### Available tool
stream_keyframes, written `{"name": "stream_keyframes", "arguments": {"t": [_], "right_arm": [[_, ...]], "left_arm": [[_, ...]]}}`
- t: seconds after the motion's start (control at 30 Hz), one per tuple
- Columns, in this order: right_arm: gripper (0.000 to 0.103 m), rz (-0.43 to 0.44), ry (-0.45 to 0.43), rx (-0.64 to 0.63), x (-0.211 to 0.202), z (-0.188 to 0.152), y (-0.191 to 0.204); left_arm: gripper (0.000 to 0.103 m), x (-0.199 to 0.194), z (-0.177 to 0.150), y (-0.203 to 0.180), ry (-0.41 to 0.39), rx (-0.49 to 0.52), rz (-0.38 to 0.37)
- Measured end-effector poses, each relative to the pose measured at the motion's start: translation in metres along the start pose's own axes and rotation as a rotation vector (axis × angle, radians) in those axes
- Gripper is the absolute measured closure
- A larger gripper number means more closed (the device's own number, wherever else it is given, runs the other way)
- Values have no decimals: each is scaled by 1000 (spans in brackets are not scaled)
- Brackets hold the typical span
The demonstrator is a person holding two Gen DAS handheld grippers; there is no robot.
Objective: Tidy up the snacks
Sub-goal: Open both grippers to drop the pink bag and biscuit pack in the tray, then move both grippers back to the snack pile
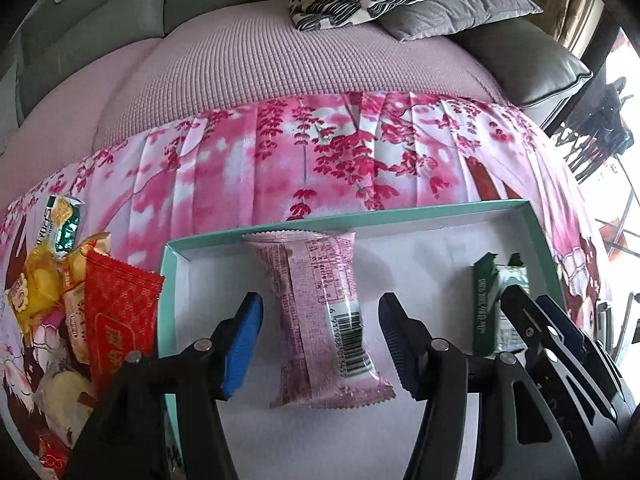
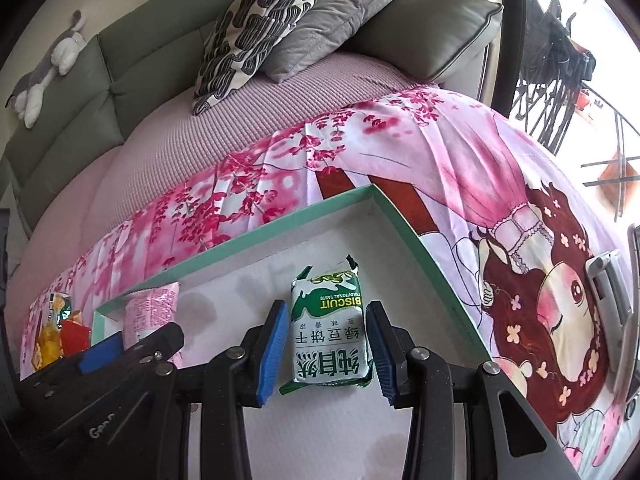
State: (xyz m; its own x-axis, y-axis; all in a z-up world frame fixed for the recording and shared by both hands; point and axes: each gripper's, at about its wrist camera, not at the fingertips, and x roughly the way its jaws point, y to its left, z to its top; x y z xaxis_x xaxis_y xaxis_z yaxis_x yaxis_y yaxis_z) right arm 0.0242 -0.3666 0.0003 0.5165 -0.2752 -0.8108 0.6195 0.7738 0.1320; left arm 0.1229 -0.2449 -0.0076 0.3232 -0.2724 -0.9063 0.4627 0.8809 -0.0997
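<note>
In lower centre of left wrist view: pink crinkle-edged snack packet [image 1: 320, 312] lies inside shallow teal-rimmed white cardboard box [image 1: 536, 232], between spread left tongs [image 1: 320, 344], untouched | lower centre of right wrist view: right tongs [image 2: 327, 350] apart, flanking green-and-white biscuit packet [image 2: 330, 332] | left edge of left wrist view: red foil packet [image 1: 120, 312] amid loose snacks on pink floral cloth [image 1: 320, 160]

glossy plastic pink wrapper [image 1: 320, 316] in matt card box [image 1: 400, 216] on printed cloth [image 1: 320, 152].
</note>
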Motion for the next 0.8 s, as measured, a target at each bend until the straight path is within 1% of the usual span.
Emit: {"name": "stream_keyframes", "arguments": {"t": [0.03, 0.1, 0.13, 0.2, 0.23, 0.27, 0.3, 0.37, 0.4, 0.47, 0.5, 0.57, 0.63, 0.67, 0.8], "right_arm": [[60, 2, -1, -2, -2, 0, 0], [60, 10, -4, -3, -5, 0, -1], [59, 8, -4, 0, -7, 0, -1], [51, 3, 4, 3, -10, 0, -2], [44, 0, 9, -1, -11, -1, -2], [41, -1, 12, -4, -12, -2, -3], [41, -7, 16, -9, -13, -3, -3], [39, -25, 20, -21, -16, -5, -3], [37, -32, 18, -29, -17, -6, -3], [28, -48, 12, -47, -20, -8, -2], [26, -51, 9, -50, -21, -9, -2], [17, -53, 7, -55, -22, -11, -3], [12, -57, 5, -60, -24, -13, -3], [8, -61, 4, -60, -25, -15, -3], [2, -59, 9, -65, -28, -23, -3]], "left_arm": [[37, -4, 0, 0, -5, 5, 1], [25, -9, 0, 0, -14, 9, 19], [25, -12, 0, 1, -17, 7, 30], [24, -14, -2, 3, -21, -3, 43], [24, -15, -3, 5, -22, -6, 47], [23, -16, -3, 7, -24, -8, 59], [17, -18, -4, 8, -26, -9, 72], [13, -20, -5, 11, -33, -11, 94], [13, -21, -6, 12, -36, -11, 102], [13, -23, -7, 17, -31, -20, 108], [12, -22, -8, 18, -29, -28, 107], [12, -23, -10, 23, -20, -50, 99], [10, -24, -12, 27, -18, -61, 99], [7, -24, -14, 27, -19, -63, 104], [6, -29, -18, 34, -27, -88, 106]]}}
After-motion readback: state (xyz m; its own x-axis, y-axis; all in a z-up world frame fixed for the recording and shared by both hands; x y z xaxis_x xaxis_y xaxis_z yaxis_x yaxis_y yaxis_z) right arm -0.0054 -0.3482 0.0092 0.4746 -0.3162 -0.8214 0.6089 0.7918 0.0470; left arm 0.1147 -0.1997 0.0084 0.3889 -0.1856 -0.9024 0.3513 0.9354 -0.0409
